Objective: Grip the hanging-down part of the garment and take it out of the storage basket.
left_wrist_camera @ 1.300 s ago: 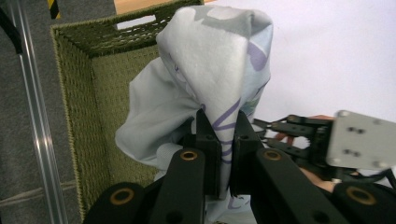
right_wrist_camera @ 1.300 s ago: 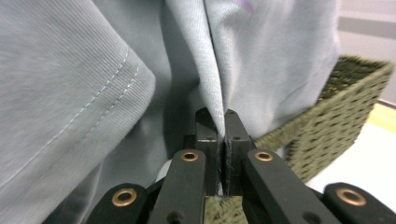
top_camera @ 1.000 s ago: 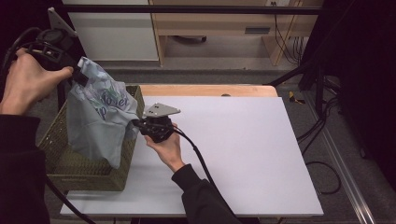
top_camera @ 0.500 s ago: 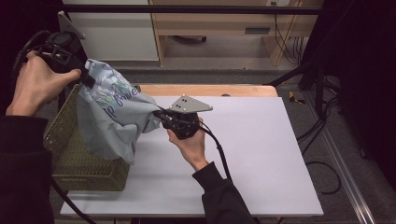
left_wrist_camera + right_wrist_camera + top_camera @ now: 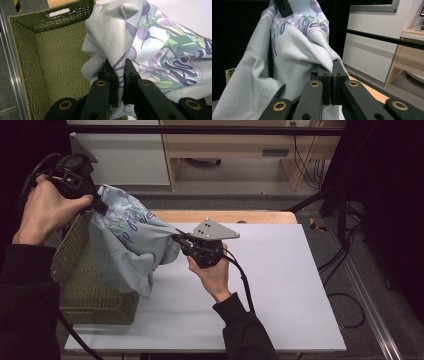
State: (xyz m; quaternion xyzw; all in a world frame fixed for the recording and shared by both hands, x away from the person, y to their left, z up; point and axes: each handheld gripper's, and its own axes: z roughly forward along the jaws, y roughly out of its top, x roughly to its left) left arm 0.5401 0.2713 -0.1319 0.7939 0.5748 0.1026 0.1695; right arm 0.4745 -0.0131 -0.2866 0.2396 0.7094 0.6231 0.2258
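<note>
A pale grey T-shirt (image 5: 131, 244) with a purple and green flower print hangs in the air between both grippers. My left gripper (image 5: 98, 205) is shut on its upper edge, high above the woven olive basket (image 5: 80, 270). In the left gripper view the cloth (image 5: 120, 45) is pinched between the black jaws of the left gripper (image 5: 120, 75). My right gripper (image 5: 176, 239) is shut on another edge of the shirt, lower and over the white table (image 5: 280, 285). The right gripper view shows that gripper (image 5: 332, 75) clamped on a fold of the shirt (image 5: 294, 50). The shirt's hem dangles beside the basket.
The basket's inside (image 5: 50, 57) looks hollow below the shirt. A wooden strip (image 5: 235, 216) runs along the table's far edge. Beyond stand a white cabinet (image 5: 130, 150) and a wooden shelf unit (image 5: 240, 145). Cables (image 5: 345, 270) lie on the floor at the right.
Both grippers have risen and shifted right with the shirt. The right gripper pulled its edge out over the table, so the shirt is lifted out of the basket and spread wider.
</note>
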